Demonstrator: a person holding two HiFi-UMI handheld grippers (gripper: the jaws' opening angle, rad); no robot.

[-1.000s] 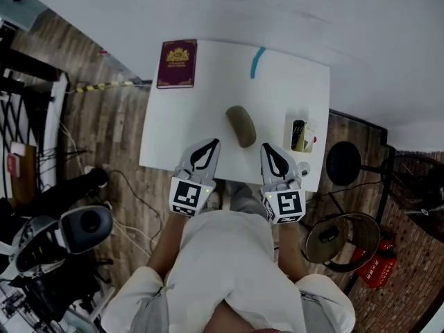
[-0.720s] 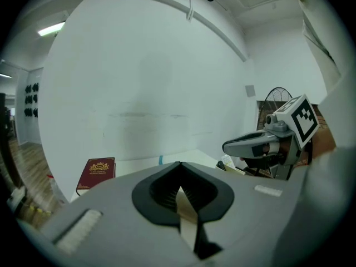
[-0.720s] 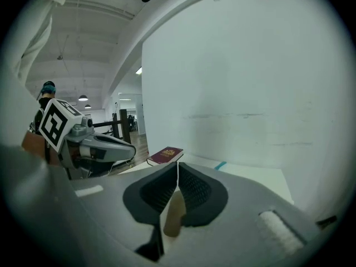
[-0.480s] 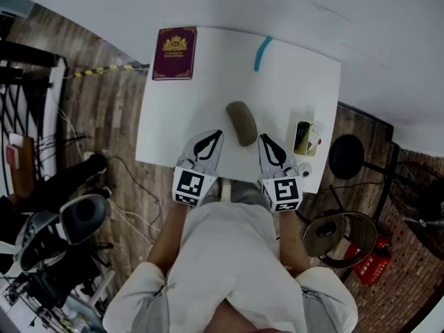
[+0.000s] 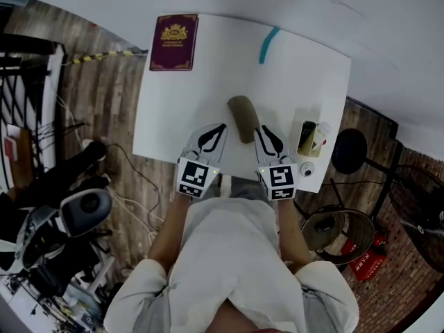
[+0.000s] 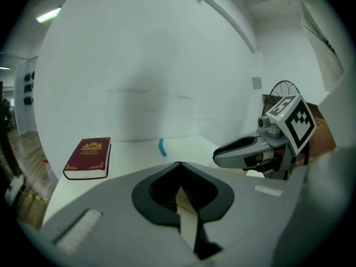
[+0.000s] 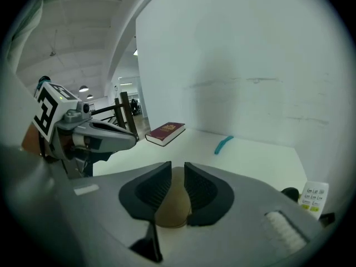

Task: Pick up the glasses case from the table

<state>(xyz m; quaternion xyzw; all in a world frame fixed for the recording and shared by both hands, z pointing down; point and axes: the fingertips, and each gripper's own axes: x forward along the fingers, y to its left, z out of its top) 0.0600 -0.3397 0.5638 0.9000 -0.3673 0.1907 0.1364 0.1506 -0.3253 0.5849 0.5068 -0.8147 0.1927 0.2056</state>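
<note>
Lying on the white tabletop (image 5: pixel 180 109), the brown glasses case (image 5: pixel 243 118) is not yet lifted. Your right gripper (image 5: pixel 266 136) nears its end, fingers (image 7: pixel 201 189) slightly spread and just opening (nothing pinched). Your left gripper (image 5: pixel 211 136) waits beside it, fingers (image 6: pixel 161 191) pressed together, empty. Grasping and lifting remain.

Olive-brown glasses case (image 5: pixel 243 118) against white bench (image 5: pixel 180 109). Maroon book (image 5: pixel 173 42) stamped with gold crest and border. Solid teal strip (image 5: pixel 268 44).
</note>
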